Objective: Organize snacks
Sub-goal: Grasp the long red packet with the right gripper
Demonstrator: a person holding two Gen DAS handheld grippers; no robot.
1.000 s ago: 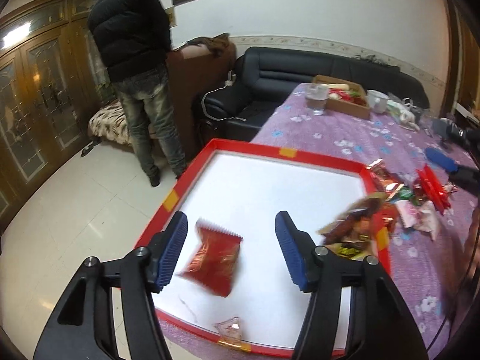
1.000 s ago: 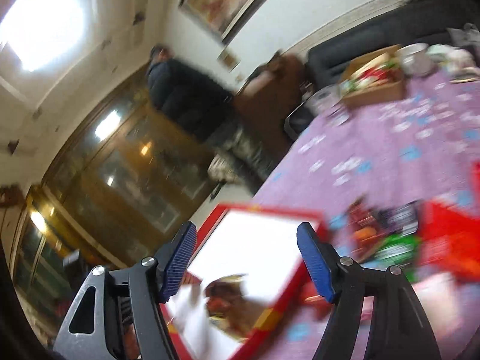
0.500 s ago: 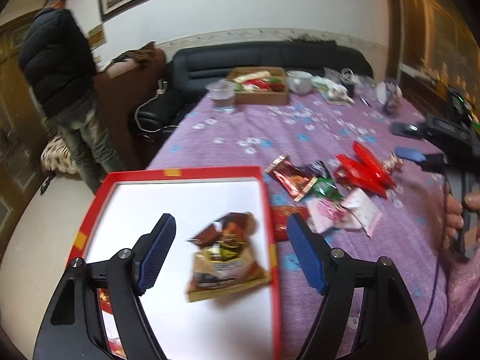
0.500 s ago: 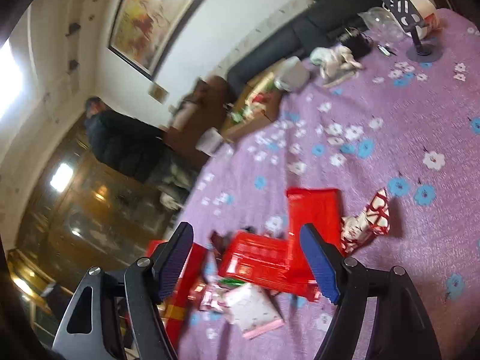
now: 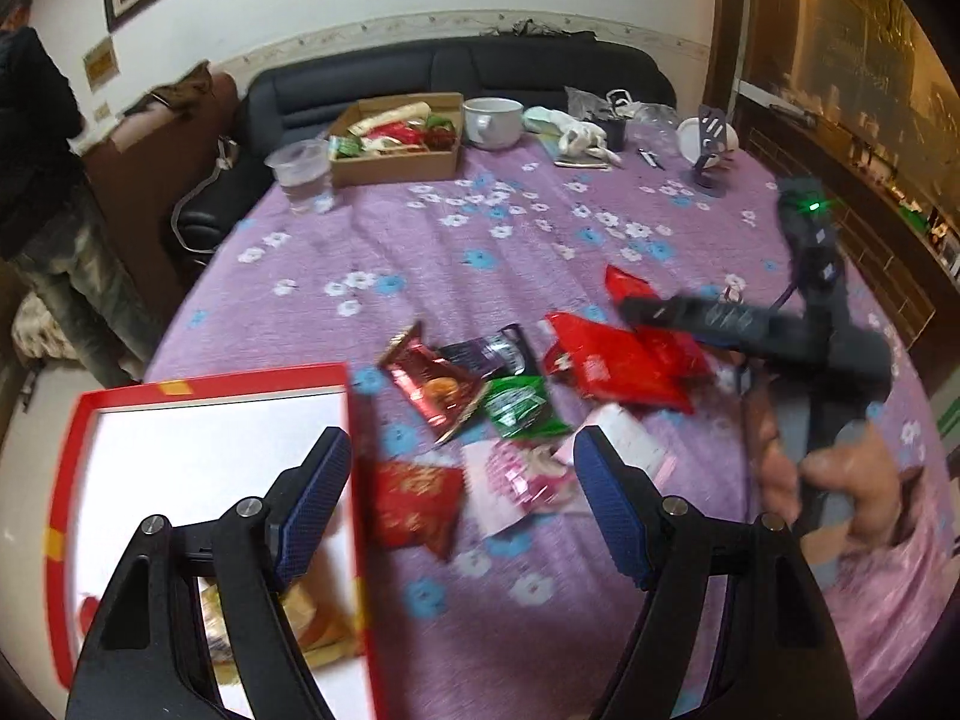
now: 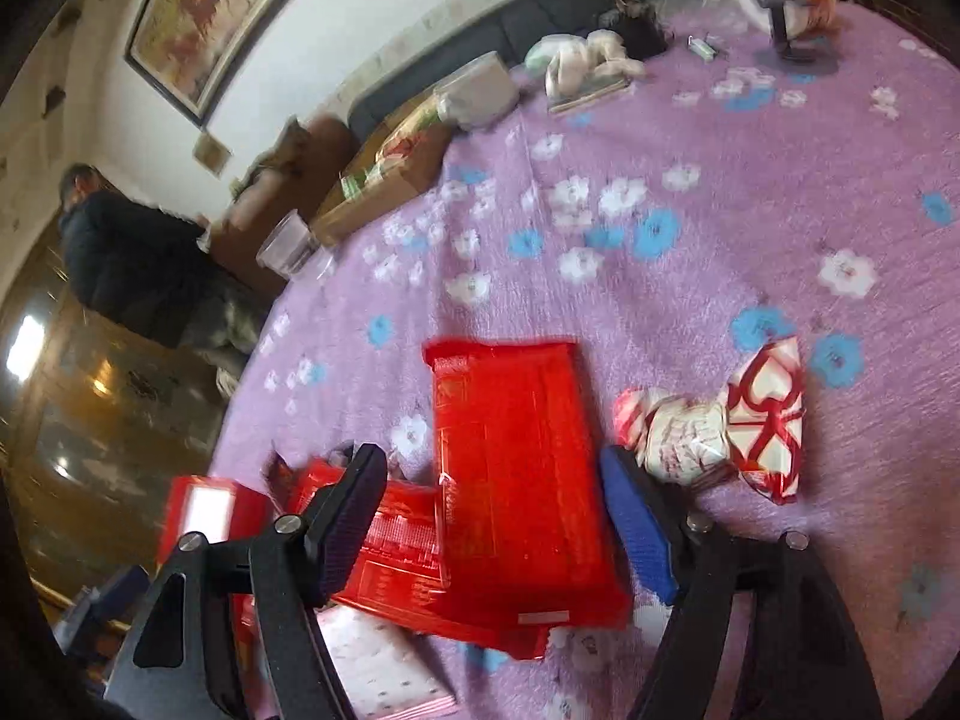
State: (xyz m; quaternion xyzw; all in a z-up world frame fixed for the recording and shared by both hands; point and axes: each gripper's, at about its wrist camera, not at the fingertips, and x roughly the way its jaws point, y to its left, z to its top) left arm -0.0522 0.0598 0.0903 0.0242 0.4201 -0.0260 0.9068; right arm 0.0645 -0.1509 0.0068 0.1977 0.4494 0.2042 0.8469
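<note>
No legible text: print on the red packet (image 6: 516, 474) and the green packet (image 5: 521, 407) is too blurred to read.

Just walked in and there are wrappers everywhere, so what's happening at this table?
A person is sorting snack packets off the purple tablecloth into a red-rimmed tray, using a hand-held gripper in each hand. One packet already lies in the tray. The left gripper hangs open and empty over a pink packet. The right gripper is closing around a large red packet, not yet pressing it. Several packets wait on the cloth.
</note>
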